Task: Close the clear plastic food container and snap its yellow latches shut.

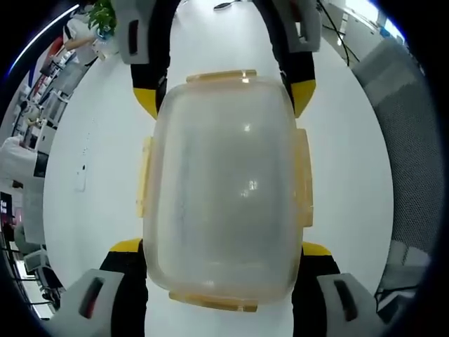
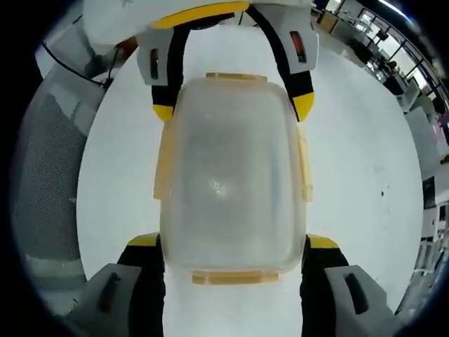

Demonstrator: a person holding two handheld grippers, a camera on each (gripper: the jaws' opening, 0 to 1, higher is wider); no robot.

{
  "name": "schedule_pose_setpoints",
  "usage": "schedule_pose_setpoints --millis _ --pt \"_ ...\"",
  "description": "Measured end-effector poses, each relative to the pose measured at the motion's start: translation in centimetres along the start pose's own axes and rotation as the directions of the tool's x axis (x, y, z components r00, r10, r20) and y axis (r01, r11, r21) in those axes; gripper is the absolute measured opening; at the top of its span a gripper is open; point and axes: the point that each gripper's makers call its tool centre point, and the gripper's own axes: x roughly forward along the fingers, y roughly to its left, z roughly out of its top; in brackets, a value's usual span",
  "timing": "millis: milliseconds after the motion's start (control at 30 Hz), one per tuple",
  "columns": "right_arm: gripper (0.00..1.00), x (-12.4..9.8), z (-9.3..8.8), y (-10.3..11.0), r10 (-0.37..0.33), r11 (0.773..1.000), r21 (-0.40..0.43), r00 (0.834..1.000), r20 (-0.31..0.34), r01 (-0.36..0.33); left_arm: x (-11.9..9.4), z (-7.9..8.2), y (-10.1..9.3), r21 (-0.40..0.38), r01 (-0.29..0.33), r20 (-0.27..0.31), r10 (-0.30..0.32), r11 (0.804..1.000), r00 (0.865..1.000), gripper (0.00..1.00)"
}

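While the clear plastic food container (image 1: 223, 186) sits lidded on the white counter (image 1: 91, 175), the left hand-held gripper (image 1: 223, 277) and right hand-held gripper (image 2: 233, 263) each straddle one end, jaws wide, gripping nothing. It looks light, rigid and slippery; the yellow latches (image 2: 303, 168) are the likely places to press. Office desks (image 2: 421, 105) lie beyond.
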Motion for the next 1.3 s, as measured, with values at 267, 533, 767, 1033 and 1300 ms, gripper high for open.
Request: schedule_pose_setpoints --millis 267,533,767,1033,1300 --pt "0.80 0.4 -0.2 0.1 0.009 1.000 0.015 1.000 0.007 -0.009 0.1 0.0 0.2 -0.001 -0.009 -0.015 0.009 1.000 1.000 0.83" --pt "0.80 0.4 -0.2 0.1 0.007 1.000 0.013 1.000 0.000 -0.007 0.2 0.1 0.2 -0.004 -0.014 -0.011 0.014 1.000 1.000 0.84" --pt "0.80 0.2 -0.2 0.0 -0.012 0.999 0.034 1.000 0.011 0.011 -0.1 0.2 0.3 -0.002 -0.005 0.011 0.005 1.000 1.000 0.84" --pt "0.75 -0.7 0.5 -0.7 -0.080 0.995 0.074 0.986 0.147 0.069 -0.4 -0.1 0.4 -0.066 -0.006 0.088 0.012 0.998 0.996 0.86" --pt "0.80 -1.9 1.0 -0.9 -0.185 0.947 0.314 0.915 0.359 0.068 -1.4 -0.6 0.8 -0.250 -0.057 0.260 0.124 0.966 0.958 0.91"
